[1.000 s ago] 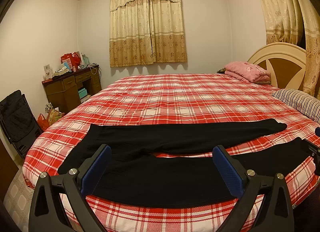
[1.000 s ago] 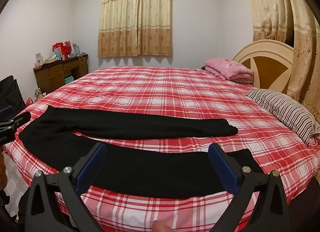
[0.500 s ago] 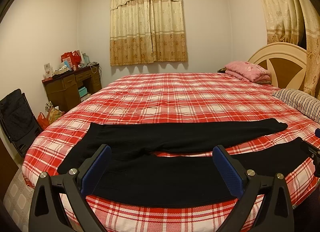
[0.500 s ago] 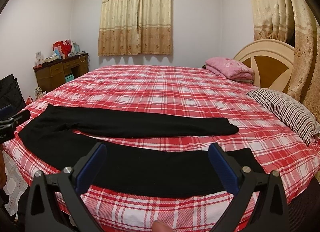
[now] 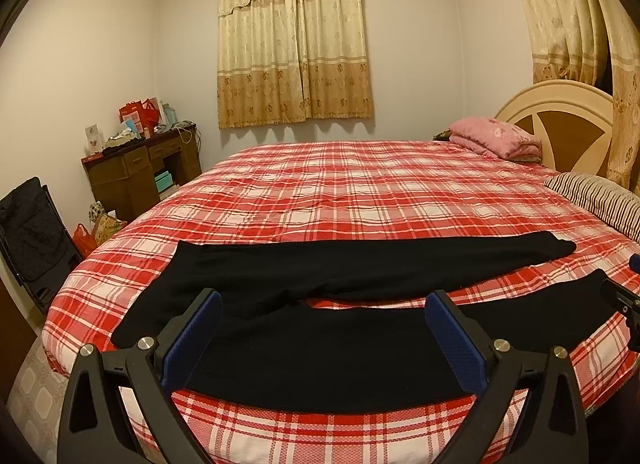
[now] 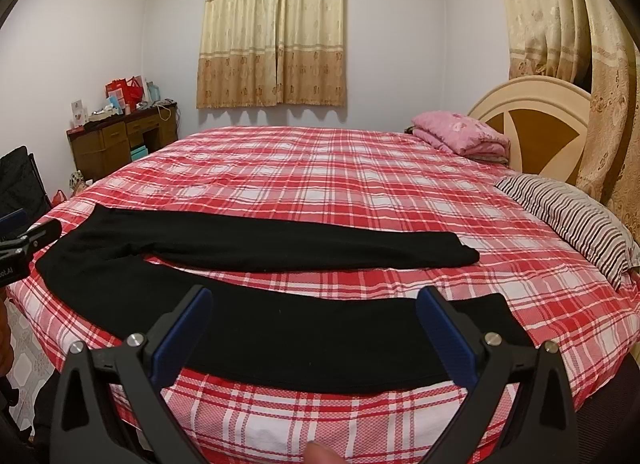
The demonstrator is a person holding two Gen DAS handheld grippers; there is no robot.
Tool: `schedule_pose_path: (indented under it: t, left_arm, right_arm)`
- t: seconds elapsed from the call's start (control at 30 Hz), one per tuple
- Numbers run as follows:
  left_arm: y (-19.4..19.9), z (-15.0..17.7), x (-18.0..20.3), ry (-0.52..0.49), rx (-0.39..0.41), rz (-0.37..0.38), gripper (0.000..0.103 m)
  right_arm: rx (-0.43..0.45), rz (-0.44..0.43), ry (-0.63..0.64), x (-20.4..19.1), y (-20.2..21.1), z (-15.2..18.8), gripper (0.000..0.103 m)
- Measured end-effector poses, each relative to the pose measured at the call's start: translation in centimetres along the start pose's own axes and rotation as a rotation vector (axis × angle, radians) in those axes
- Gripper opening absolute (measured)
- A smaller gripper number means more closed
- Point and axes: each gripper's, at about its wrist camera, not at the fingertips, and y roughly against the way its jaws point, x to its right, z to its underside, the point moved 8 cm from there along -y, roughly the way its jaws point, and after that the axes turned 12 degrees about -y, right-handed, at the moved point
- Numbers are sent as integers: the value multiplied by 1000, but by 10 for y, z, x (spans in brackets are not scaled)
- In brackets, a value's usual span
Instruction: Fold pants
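Black pants [image 5: 320,348] lie flat along the near edge of the bed [image 5: 360,183], waist to the left, both legs stretched to the right with a gap between them. My left gripper [image 5: 324,340] hovers open above the near leg, close to the crotch, with nothing between its blue pads. In the right wrist view the same pants [image 6: 280,328] spread across the plaid cover. My right gripper [image 6: 316,332] is open over the near leg toward its cuff end, holding nothing. Each gripper shows at the other view's edge.
A striped pillow [image 6: 572,215] and a folded pink blanket [image 6: 460,135] lie by the round headboard [image 6: 536,119] on the right. A wooden desk [image 5: 136,171] with clutter and a black folding chair [image 5: 32,236] stand at the left wall. Curtains hang behind.
Both views have drifted only slightly; the pants lie the same and both grippers stay open.
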Motion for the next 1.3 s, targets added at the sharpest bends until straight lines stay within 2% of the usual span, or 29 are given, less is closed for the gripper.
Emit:
schedule_pose_path:
  t: [0.23,0.4,0.53,0.63,0.7,0.87,0.97,1.03,1.1,1.17,1.23,1.3]
  left_arm:
    - [-21,11,1,12,-43,26,102]
    - [-61,29,-23,25,-109,-9,102]
    - [-95,35,-81,30,-152,-98,102]
    - [-124,32,-136,48,-165,-144,102]
    - [-145,31,-164,34,-178,-148,102]
    - [-221,34,-234,-21,-285,-158,102]
    - [-257,36,-255,-46,-329,-159,101]
    - [-277,42,-266,-41,-364,-153,95]
    - [-296,48,-273,-19,-405,-132,82]
    - [-310,57,-276,2,-442,-104,77]
    - [-319,63,-275,9,-466,-93,76]
    - [-327,66,-270,13,-475,-72,67]
  right_arm:
    - [-27,7,5,2,-9,6,103]
    - [-63,5,4,7,-20,15,103]
    - [-124,9,-6,15,-41,31,103]
    - [-134,-10,-26,21,-48,40,103]
    - [-131,-20,-25,20,-50,43,103]
    - [-73,-27,-24,22,-50,40,103]
    - [-70,-18,-24,26,-55,42,103]
    - [-82,-3,-27,30,-60,44,103]
    - [-102,11,-37,36,-68,46,103]
    - [-121,27,-44,43,-74,47,100]
    - [-131,35,-48,50,-78,44,99]
    - [-141,33,-62,59,-81,38,98]
